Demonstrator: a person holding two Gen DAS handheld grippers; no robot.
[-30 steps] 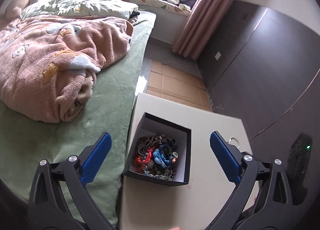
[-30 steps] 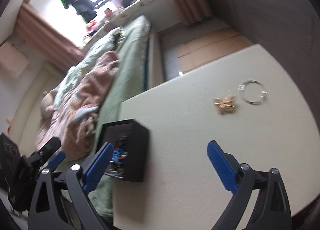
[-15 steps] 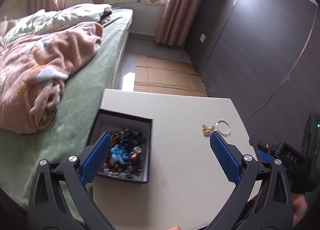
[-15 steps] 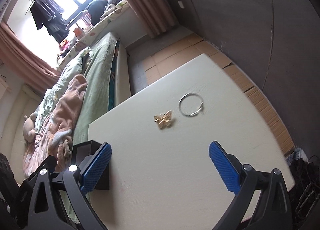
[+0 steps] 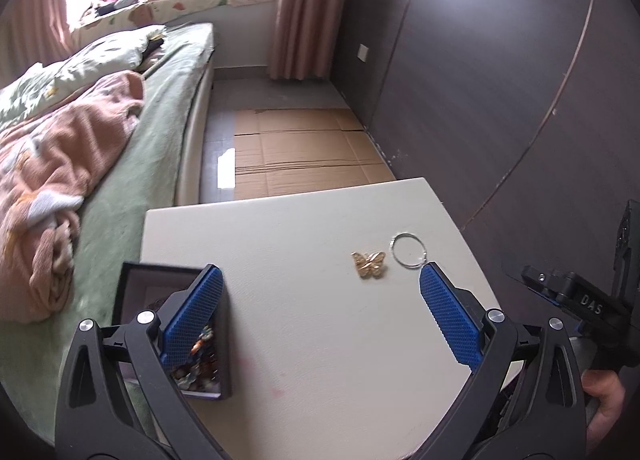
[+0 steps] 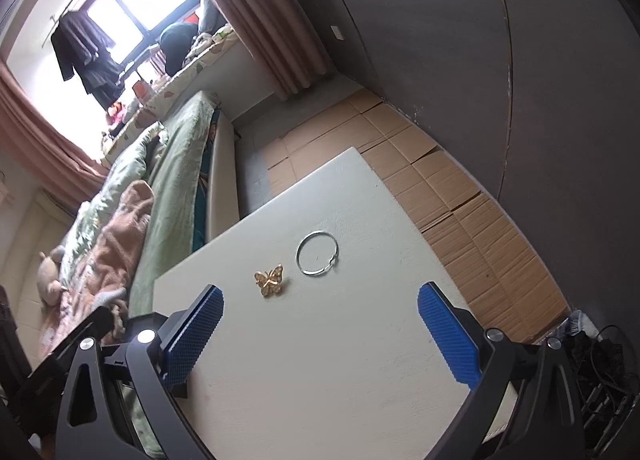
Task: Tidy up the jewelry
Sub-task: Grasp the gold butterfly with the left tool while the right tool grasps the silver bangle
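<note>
On the cream-white rectangular table (image 5: pixel 320 300) lie two loose pieces: a small gold butterfly-shaped brooch (image 5: pixel 369 263) and, just to its right and not touching it, a thin silver wire hoop (image 5: pixel 407 251). Both sit toward the far right part of the tabletop, with bare surface all around them. At the near left corner stands a black square jewelry box (image 5: pixel 224 340), open at the top, with a tangle of mixed beads inside; its far inner walls look grey.

The left gripper (image 5: pixel 320 320) hangs over the table with its blue ribbed pads spread wide and nothing between them. Its left pad (image 5: pixel 192 316) overlaps the box and hides much of the contents; its right pad ends just near of the hoop. The right gripper (image 6: pixel 320 332) is likewise spread wide and empty, hovering on the near side of the brooch (image 6: pixel 269 280) and hoop (image 6: pixel 317 248), which lie between and beyond its pads. The table (image 6: pixel 320 380) under it is bare.

In the left wrist view the body of the right gripper shows at the right edge, with part of a hand below it. To the left of the table is a bed with a green sheet (image 5: pixel 132 196) and a rumpled pink blanket (image 5: pixel 52 180). Flattened brown cardboard (image 5: pixel 300 148) covers the floor beyond the table, a dark panelled wall (image 5: pixel 500 80) stands on the right, and pink curtains (image 5: pixel 304 8) hang at the far window.
</note>
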